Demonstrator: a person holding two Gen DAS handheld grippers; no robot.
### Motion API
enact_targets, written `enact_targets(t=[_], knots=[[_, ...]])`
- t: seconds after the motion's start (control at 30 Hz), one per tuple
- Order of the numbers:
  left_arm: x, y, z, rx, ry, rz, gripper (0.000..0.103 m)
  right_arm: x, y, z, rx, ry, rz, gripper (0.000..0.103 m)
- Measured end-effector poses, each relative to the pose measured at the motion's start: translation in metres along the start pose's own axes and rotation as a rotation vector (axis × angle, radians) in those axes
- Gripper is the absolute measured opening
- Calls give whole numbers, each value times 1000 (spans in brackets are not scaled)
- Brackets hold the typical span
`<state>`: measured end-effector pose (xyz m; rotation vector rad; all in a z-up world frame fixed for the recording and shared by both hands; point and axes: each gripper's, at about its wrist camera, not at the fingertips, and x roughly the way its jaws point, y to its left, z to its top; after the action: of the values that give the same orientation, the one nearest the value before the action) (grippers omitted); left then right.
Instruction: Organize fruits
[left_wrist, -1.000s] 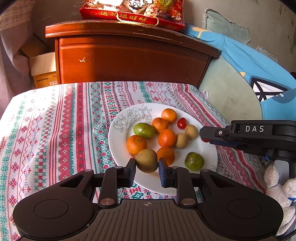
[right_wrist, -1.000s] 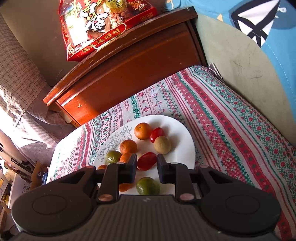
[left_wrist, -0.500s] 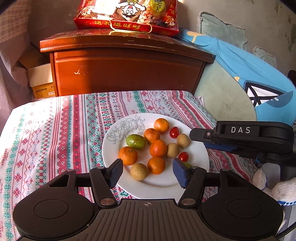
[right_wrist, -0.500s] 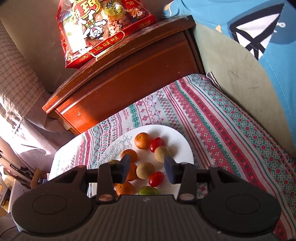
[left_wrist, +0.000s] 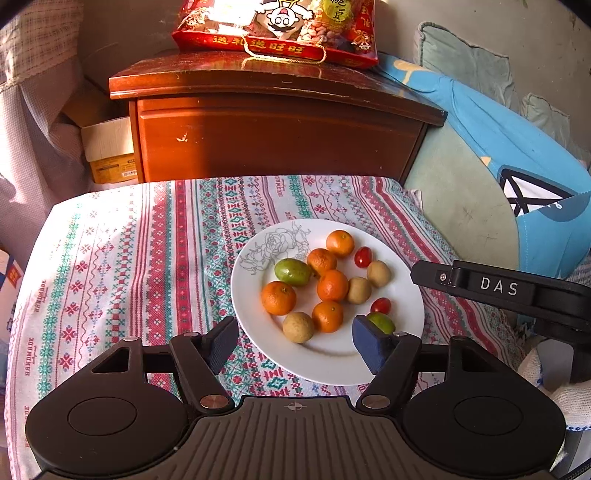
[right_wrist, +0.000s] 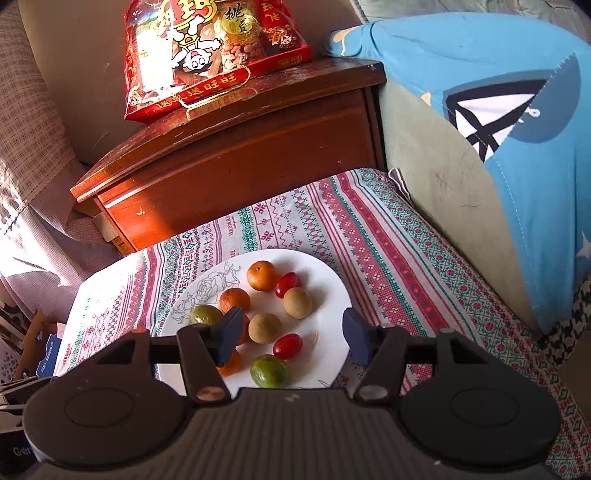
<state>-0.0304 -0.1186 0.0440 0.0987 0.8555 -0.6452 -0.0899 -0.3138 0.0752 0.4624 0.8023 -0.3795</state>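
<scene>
Opening above the plate (left_wrist: 408, 295), both empty grippers, left gripper (left_wrist: 291, 341) and right gripper (right_wrist: 290, 336), are freed; another fruit must likely be sought.

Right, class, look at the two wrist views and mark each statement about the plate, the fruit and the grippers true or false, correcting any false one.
1. All the fruit lies on the white plate. True.
2. The left gripper is clamped on a brown fruit. False: its jaws are opening, and the brown fruit lies free on the plate.
3. Two cherry tomatoes are on the plate. True.
4. The right gripper holds a tomato. False: its jaws are opening, empty.
5. The snack bag lies on the striped cloth. False: it sits on the wooden cabinet.
</scene>
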Motion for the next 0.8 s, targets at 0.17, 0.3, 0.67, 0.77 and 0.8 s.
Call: enact_targets(t=[0.17, 0.3, 0.67, 0.77, 0.8], knots=[[-2, 5, -2, -12, 29, 40, 71, -8, 6, -10, -21, 23, -61, 69], [-3, 8, -2, -22, 55, 72, 72, -12, 9, -18, -45, 49, -118, 73], [0, 10, -5, -32, 105, 140, 78, -2, 19, -25, -76, 116, -188, 82], [2, 10, -4, -32, 110, 164, 78, 2, 23, -26, -94, 139, -190, 83], [2, 10, -4, -31, 113, 172, 78, 4, 24, -26, -101, 146, -192, 83]])
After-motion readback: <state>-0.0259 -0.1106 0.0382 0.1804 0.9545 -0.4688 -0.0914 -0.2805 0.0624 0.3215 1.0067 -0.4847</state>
